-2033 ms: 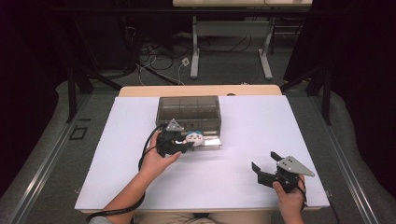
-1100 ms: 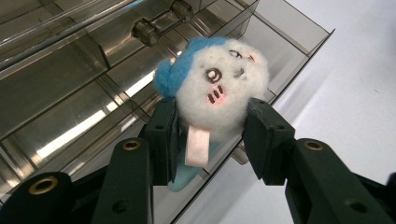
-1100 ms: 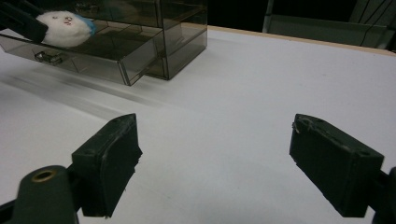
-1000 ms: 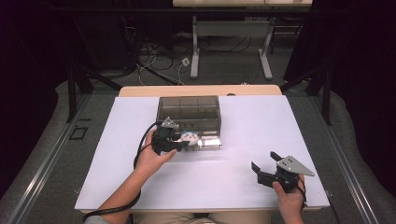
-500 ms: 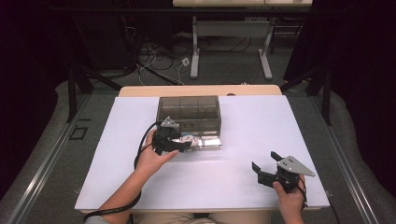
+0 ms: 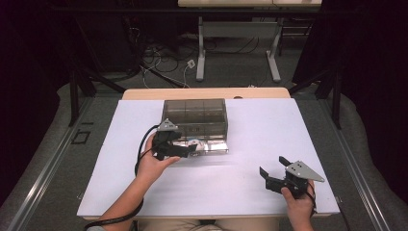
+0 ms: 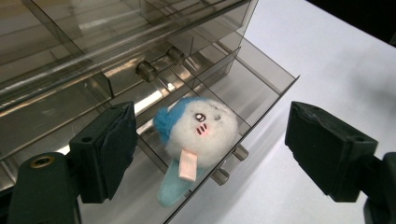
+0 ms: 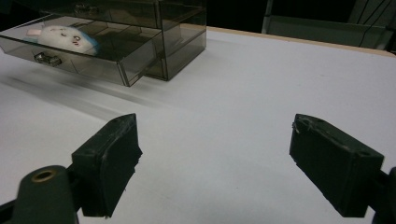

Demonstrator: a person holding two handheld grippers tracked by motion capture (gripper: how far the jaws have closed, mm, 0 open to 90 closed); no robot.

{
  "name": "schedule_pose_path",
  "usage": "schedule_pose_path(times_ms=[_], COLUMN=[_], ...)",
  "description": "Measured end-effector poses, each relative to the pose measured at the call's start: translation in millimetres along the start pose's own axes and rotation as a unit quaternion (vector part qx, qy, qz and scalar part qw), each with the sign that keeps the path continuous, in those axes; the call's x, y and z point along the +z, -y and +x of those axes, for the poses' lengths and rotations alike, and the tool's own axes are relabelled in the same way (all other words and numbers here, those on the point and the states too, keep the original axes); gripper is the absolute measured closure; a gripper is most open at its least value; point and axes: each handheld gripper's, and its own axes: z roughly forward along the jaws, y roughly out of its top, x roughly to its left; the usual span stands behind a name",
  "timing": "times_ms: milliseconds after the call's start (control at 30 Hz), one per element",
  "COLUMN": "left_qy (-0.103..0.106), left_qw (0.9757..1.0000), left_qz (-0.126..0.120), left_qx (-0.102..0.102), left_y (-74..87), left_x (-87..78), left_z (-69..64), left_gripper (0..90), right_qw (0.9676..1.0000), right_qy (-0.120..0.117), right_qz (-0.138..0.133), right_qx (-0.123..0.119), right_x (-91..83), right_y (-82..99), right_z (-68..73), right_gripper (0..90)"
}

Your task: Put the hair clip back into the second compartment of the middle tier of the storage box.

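A small white and blue plush toy lies in the pulled-out bottom drawer of a smoky clear drawer box. My left gripper hangs just over the drawer. Its jaws have just been opening and now stand wide on either side of the toy, with neither pad touching it. In the high view this left gripper sits at the drawer's left end. My right gripper rests open at the table's near right with nothing between its jaws. The right gripper view shows the toy far off in the drawer.
The white table top spreads around the box, with a wooden edge at the back. Table legs and cables stand on the floor beyond. The left gripper's cable loops beside the hand.
The left gripper has drawn slightly to the left and its jaws have spread apart, leaving the toy lying in the drawer. The right gripper has not moved.
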Motion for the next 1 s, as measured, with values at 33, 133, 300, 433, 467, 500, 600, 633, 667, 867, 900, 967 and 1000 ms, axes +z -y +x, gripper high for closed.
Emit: schedule_pose_path(times_ms=[33, 133, 300, 433, 467, 500, 600, 633, 667, 867, 900, 967, 1000], left_qy=[-0.002, -0.005, -0.012, -0.011, -0.012, -0.014, -0.015, -0.014, -0.016, -0.025, -0.027, -0.03, -0.036], left_qw=[1.0, 0.9999, 0.9996, 0.9994, 0.9993, 0.9991, 0.9987, 0.9986, 0.9984, 0.9975, 0.9973, 0.9969, 0.9966], left_qz=[-0.003, -0.013, -0.026, -0.034, -0.036, -0.039, -0.049, -0.051, -0.053, -0.066, -0.068, -0.072, -0.074], left_qx=[0.001, -0.002, -0.003, -0.004, -0.002, 0.0, -0.003, -0.008, -0.009, -0.008, -0.006, -0.01, -0.008], left_y=[0.1, 0.8, 2.9, 3.8, 4.0, 4.3, 5.2, 5.5, 5.8, 8.1, 8.6, 10.0, 10.8], left_x=[-1.8, -6.6, -14.7, -21.7, -23.7, -25.8, -31.6, -32.7, -34.3, -44.9, -46.9, -50.2, -52.3], left_z=[0.0, 0.2, 1.1, 1.6, 1.8, 2.1, 2.4, 2.0, 2.0, 3.2, 3.6, 3.6, 3.9], left_gripper=[16.4, 15.8, 14.7, 11.5, 11.1, 10.6, 9.0, 8.3, 8.0, 4.9, 4.6, 4.0, 3.7], right_qw=[1.0, 1.0, 1.0, 1.0, 1.0, 1.0, 1.0, 1.0, 1.0, 1.0, 1.0, 1.0, 1.0], right_qy=[0.0, 0.0, 0.0, 0.0, 0.0, 0.0, 0.0, 0.0, 0.0, 0.0, 0.0, 0.0, 0.0], right_qz=[0.0, 0.0, -0.001, 0.0, 0.0, -0.001, -0.001, -0.001, 0.0, -0.001, -0.001, -0.001, -0.001], right_qx=[0.001, 0.0, -0.001, 0.0, 0.0, 0.0, 0.0, 0.0, 0.0, 0.0, 0.0, 0.0, -0.001], right_x=[0.0, -0.1, 0.0, 0.1, 0.1, 0.1, 0.1, 0.2, 0.2, 0.1, 0.1, 0.1, 0.1], right_y=[0.0, -0.1, 0.0, 0.0, 0.0, 0.0, 0.0, 0.0, 0.0, -0.1, 0.0, 0.0, 0.0], right_z=[-0.1, 0.2, 0.3, 0.3, 0.4, 0.5, 0.5, 0.5, 0.4, 0.6, 0.5, 0.5, 0.6], right_gripper=[15.3, 15.3, 15.3, 15.3, 15.3, 15.3, 15.3, 15.3, 15.3, 15.3, 15.3, 15.3, 15.3])
